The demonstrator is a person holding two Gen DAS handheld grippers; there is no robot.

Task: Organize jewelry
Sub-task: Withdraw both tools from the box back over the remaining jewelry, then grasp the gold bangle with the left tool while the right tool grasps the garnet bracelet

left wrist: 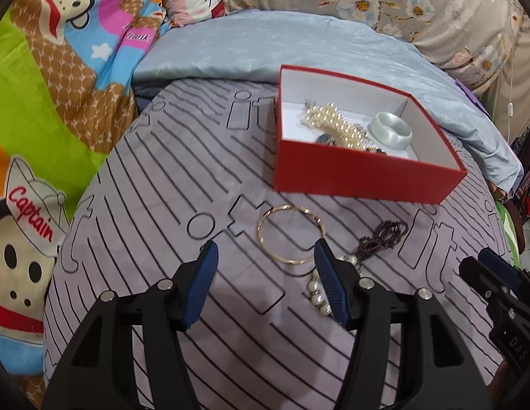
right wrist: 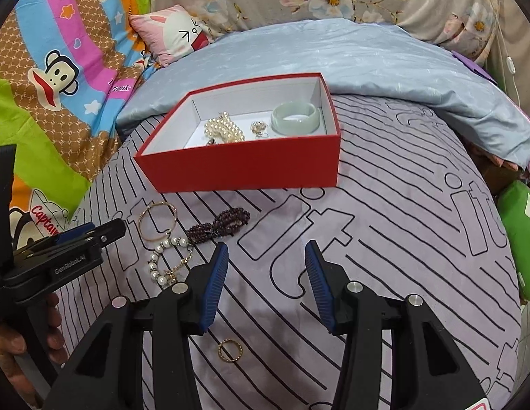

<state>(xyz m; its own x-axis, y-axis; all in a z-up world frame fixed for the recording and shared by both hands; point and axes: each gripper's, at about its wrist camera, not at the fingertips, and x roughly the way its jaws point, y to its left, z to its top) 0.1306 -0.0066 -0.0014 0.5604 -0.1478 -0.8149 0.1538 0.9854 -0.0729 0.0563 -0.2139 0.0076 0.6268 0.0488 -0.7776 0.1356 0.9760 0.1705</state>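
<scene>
The gold bangle (left wrist: 290,234) lies on the bed (left wrist: 162,188) before the red box (left wrist: 360,174). Left gripper (left wrist: 265,256) jaws are opening, empty; right gripper (right wrist: 266,256) jaws stand apart, empty. The bangle is probably light, stiff and slippery: grip across its rim.

Necklace (left wrist: 336,126) and bangle (left wrist: 389,130) in box (left wrist: 367,177); bracelets (left wrist: 290,234) before it.

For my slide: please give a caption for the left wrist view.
Open left gripper above a gold bangle beside a red box.
</scene>
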